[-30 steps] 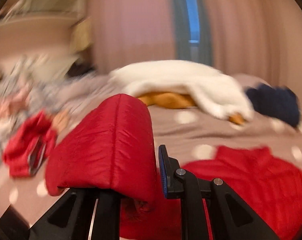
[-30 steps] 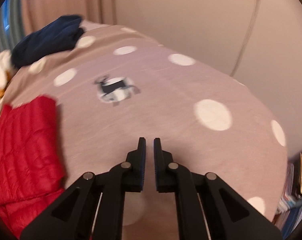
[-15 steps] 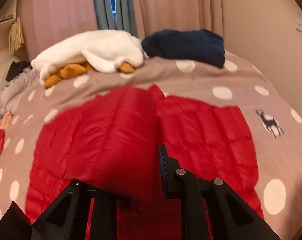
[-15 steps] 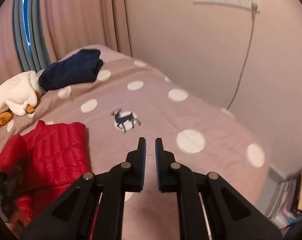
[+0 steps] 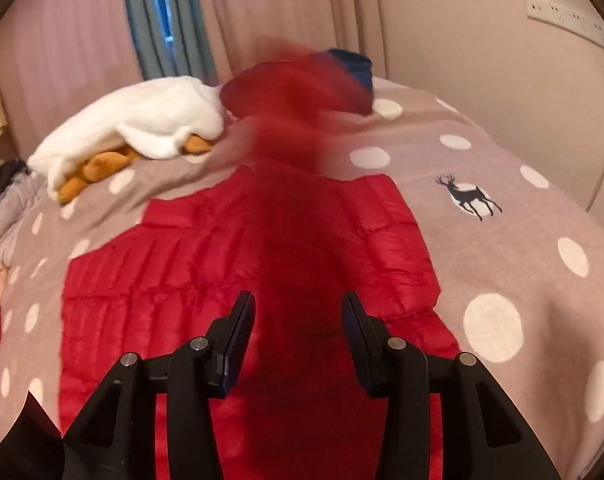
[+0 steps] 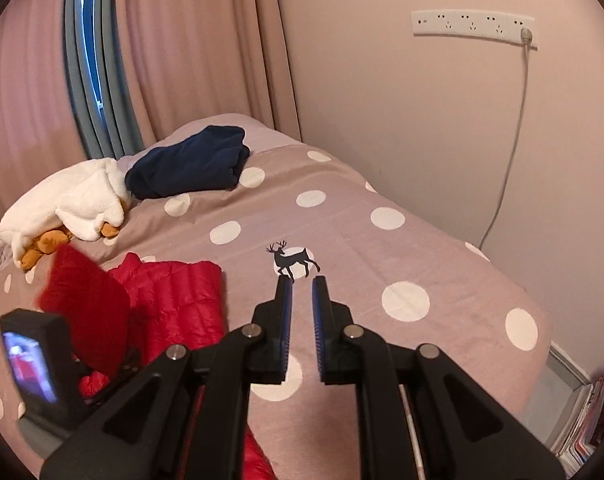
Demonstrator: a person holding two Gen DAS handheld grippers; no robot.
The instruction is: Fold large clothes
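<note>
Your left gripper [image 5: 298, 336] has its jaws opening, and the blurred red sleeve [image 5: 298, 92] of the red quilted puffer jacket [image 5: 206, 280] is loose in front of them, pads not pressing on it. The jacket lies spread on the mauve bedspread with white polka dots [image 5: 502, 264], near the front edge. Your right gripper [image 6: 301, 312] is clenched on nothing, off to the side over bare bedspread by the black deer print [image 6: 292, 260]. Further back sits a white fleece garment [image 5: 142, 120] piled over something orange-brown [image 5: 98, 168], plus a folded navy garment [image 6: 190, 162], half hidden behind the sleeve in the left view.
</note>
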